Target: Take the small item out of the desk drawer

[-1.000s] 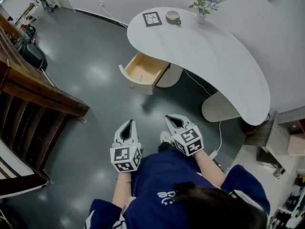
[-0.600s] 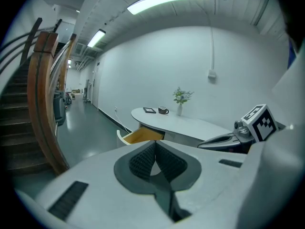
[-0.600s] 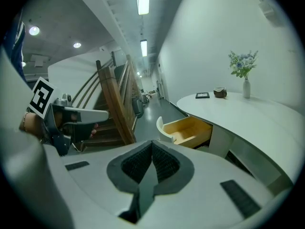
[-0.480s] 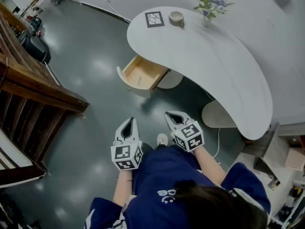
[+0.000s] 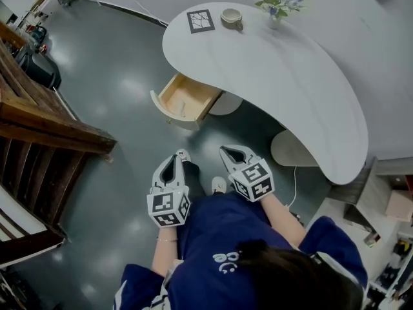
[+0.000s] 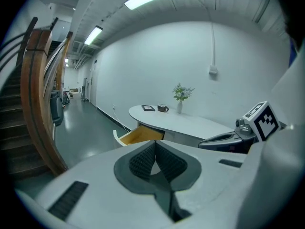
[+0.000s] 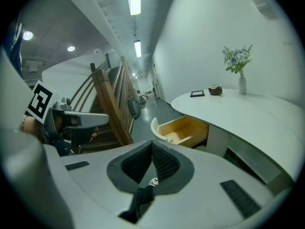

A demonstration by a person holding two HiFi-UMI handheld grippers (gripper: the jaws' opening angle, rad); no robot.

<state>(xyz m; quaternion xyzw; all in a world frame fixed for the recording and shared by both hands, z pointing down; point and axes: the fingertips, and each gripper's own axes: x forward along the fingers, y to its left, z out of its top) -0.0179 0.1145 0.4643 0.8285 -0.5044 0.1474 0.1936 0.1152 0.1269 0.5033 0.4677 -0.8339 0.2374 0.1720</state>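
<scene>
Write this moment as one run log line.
drawer: open | left gripper: shut, empty | right gripper: shut, empty | both apart from desk

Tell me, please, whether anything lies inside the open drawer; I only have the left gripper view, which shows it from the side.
Observer: Yes. From the head view, one small pale item lies on the wooden bottom of the drawer, too small to identify.
Operator: Thanks. Is the right gripper carrying anything?
Observer: No; its own view shows it shut, with nothing between its jaws.
Operator: Anything on the floor near the desk?
Observer: A white cable trails over the floor under the desk's end farthest from the drawer.
</scene>
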